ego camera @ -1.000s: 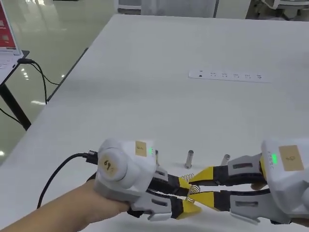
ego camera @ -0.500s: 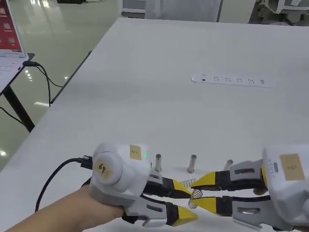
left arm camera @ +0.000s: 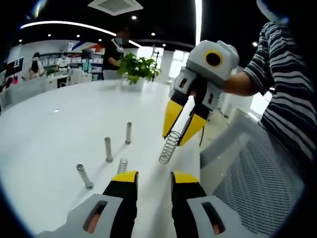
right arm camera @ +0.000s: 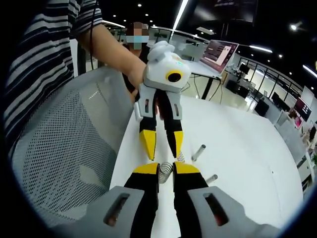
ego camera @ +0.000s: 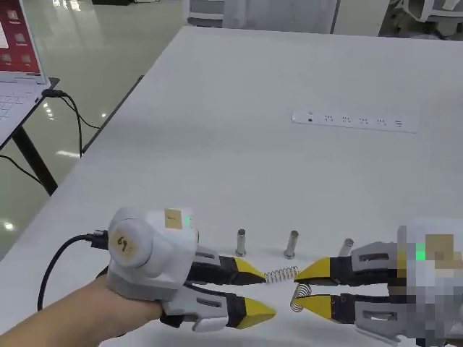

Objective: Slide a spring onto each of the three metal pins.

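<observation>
Near the tabletop (ego camera: pixel 239 144) edge you have three bare upright pins (ego camera: pixel 292 243) and two springs: a loose spring (ego camera: pixel 281 275) lying before your left gripper (ego camera: pixel 268 292), its jaws open, and a gripped spring (left arm camera: pixel 169 147), partly hidden, pinched in the jaws of your right gripper (ego camera: pixel 299 289).

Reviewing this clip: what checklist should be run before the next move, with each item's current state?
1. Grip: the right gripper is shut on the first spring: ok.
2. The left gripper is open and free: ok.
3. All three pins upright and bare: ok.
4. The second spring lies on the table beside the pins: ok.
5. The first spring lined up over a pin: not ok, it is off to one side.
6. Third spring located: cannot tell.
</observation>
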